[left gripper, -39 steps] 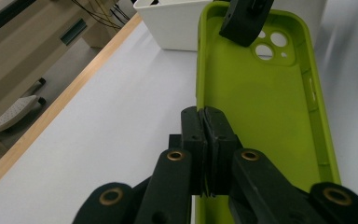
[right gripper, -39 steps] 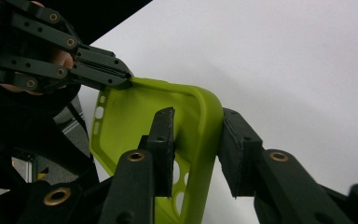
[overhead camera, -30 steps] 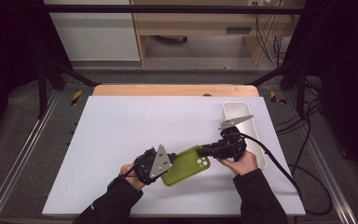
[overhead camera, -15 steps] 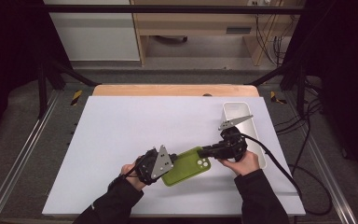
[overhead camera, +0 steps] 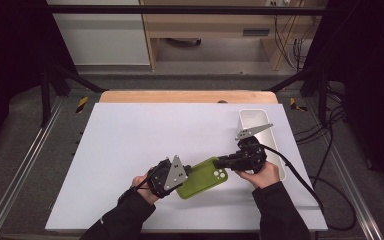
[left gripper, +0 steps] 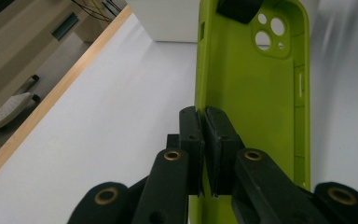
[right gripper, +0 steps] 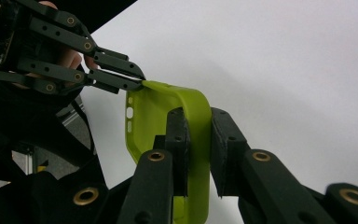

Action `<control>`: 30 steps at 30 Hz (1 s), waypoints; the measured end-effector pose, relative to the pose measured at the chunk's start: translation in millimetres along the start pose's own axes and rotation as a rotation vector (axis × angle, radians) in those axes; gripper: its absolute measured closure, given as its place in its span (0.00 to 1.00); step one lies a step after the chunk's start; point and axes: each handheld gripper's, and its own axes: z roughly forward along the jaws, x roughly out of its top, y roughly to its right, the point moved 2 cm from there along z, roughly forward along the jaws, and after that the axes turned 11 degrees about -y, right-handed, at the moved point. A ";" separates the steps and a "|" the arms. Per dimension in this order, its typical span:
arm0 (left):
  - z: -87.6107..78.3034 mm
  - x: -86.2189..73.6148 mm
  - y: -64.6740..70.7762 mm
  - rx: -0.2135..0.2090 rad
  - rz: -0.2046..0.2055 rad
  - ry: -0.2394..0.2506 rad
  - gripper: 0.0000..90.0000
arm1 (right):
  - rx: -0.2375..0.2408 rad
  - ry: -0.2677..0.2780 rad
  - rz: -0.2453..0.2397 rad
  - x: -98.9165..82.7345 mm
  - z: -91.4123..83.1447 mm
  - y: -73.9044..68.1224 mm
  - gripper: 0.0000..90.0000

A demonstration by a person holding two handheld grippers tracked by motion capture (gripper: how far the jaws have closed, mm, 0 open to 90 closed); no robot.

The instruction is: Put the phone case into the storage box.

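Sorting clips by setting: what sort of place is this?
Probably a lab recording bench: a white table inside a black frame, cables trailing over the floor, and a wooden desk behind.

A big white counter (overhead camera: 130,145) had a strip of light wood along its far edge (overhead camera: 180,96). Grey floor (overhead camera: 25,165) lay around it, with metal rails at both sides. Behind stood a white cabinet (overhead camera: 100,35) and a wooden shelf (overhead camera: 215,30). Black cables (overhead camera: 287,30) hung on the right. The sides were dark.
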 end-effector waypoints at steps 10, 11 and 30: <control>-2.5 -3.0 -5.9 -0.055 -0.092 0.040 0.82 | -0.029 0.012 0.005 0.0 -5.0 0.3 0.88; -3.7 -3.7 -7.4 -0.055 -0.107 0.044 0.82 | -0.029 0.012 0.005 0.0 -5.0 0.3 0.88; -23.8 -51.8 -50.9 -0.031 -0.415 0.152 0.37 | -0.145 0.055 -0.014 -0.9 -34.8 3.7 0.88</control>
